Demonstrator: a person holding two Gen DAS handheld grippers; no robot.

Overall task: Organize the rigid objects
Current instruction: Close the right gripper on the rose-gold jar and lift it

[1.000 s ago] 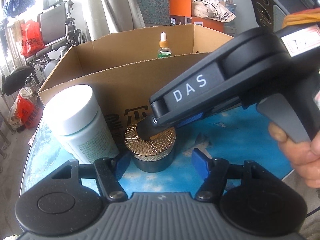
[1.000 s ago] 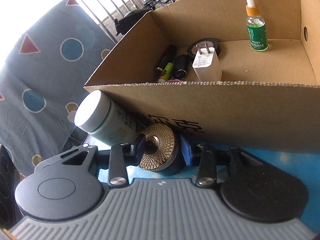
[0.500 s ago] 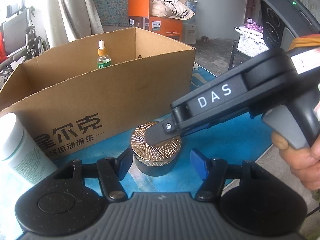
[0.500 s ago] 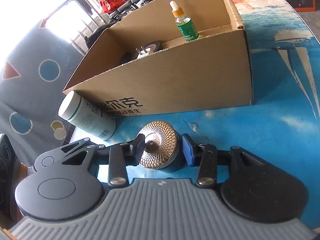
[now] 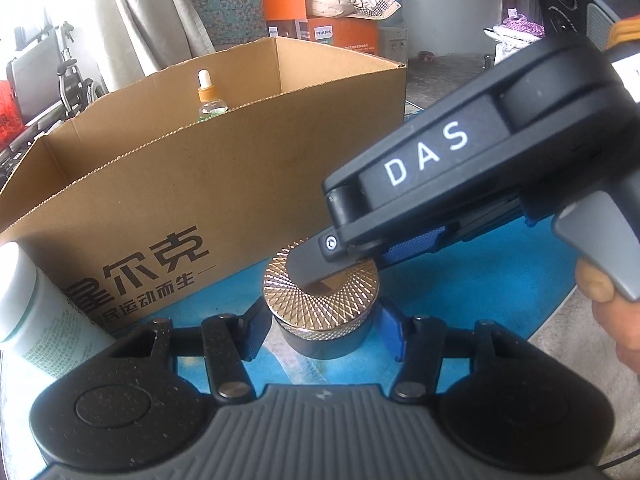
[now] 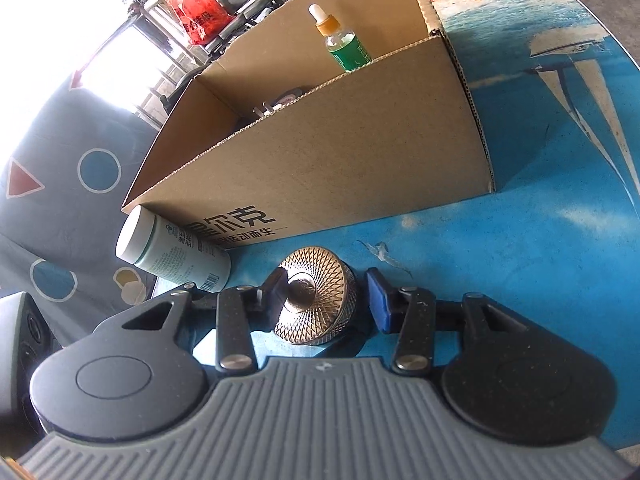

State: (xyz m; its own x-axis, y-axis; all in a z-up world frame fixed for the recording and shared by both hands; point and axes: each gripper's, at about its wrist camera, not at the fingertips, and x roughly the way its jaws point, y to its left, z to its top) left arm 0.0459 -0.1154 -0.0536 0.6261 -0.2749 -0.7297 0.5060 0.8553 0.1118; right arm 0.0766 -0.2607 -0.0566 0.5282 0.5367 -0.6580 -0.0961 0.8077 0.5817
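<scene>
**A:** What is on the counter (image 6: 520, 240)?

**B:** An open cardboard box (image 5: 200, 184) with printed characters on its front wall. It stands on a blue surface printed with a sea scene. A small round jar (image 5: 320, 304) stands upright just in front of that wall, near the middle. It has a dark base and a gold lid with a fine criss-cross pattern.

**A:** What else is near the box?

**B:** A white bottle (image 6: 176, 252) with a pale green label lies on its side against the front wall, towards the box's left corner. Inside the box, a green dropper bottle (image 6: 344, 48) with an orange collar stands upright near the far wall. Other small things lie at the box's left end, but they are mostly hidden by the wall.

**A:** And the two tongs?

**B:** Both meet at the jar in front of the box. The left tongs (image 5: 320, 332) have just been closing, with the jar between their fingers. The tips sit right at the lid's edges, and I cannot tell whether they press on it.

The right tongs (image 6: 326, 300) come in from the side away from the white bottle, held by a hand (image 5: 608, 304). They are released. One black finger (image 5: 308, 264) lies across the top of the lid, and the blue pad stands clear of the jar's side.
</scene>
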